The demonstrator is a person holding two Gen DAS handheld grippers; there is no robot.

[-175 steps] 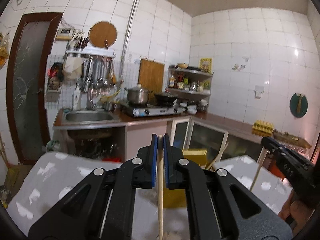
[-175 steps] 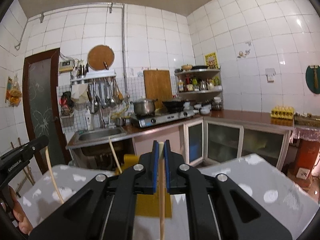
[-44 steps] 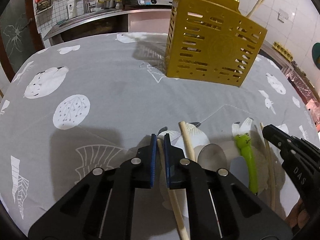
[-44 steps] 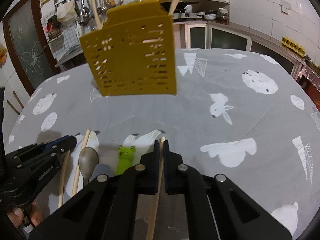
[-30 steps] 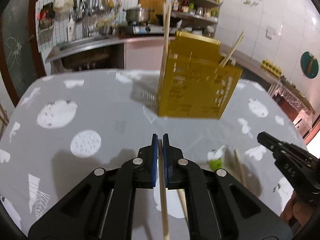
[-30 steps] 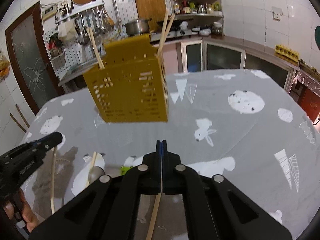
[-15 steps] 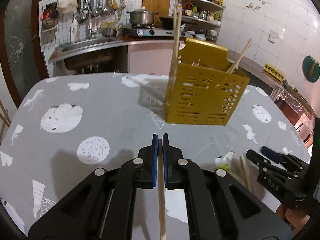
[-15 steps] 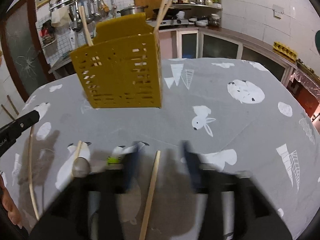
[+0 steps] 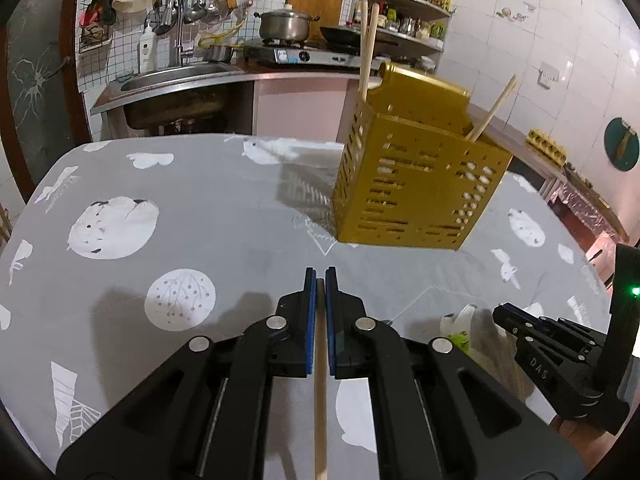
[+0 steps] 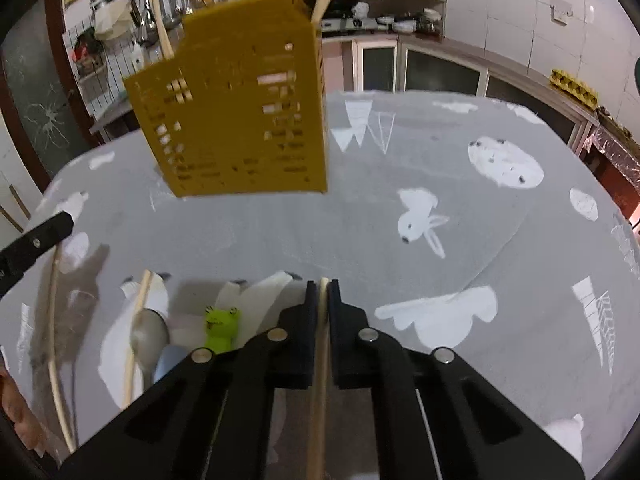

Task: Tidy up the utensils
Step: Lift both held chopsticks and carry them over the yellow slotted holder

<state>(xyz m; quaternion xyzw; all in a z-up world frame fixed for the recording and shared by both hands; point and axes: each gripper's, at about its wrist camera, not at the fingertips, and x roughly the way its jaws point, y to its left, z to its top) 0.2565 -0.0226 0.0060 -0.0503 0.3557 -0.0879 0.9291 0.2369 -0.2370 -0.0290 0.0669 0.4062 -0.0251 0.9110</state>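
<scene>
Two grippers, both clamped: my left gripper (image 9: 320,276) pinches a wooden chopstick (image 9: 320,400) lengthwise along its fingers, and my right gripper (image 10: 323,286), lettered "DAS", pinches another chopstick (image 10: 318,392) likewise. Both point toward the yellow utensil holder (image 9: 416,184) standing ahead on the grey tablecloth (image 9: 200,220).

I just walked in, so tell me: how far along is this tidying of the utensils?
Partly done. Several chopsticks already stand in the yellow holder. In hand: the left gripper and the right gripper are each shut on a chopstick. Left on the tablecloth: a spoon, a green frog-topped utensil and another chopstick.
</scene>
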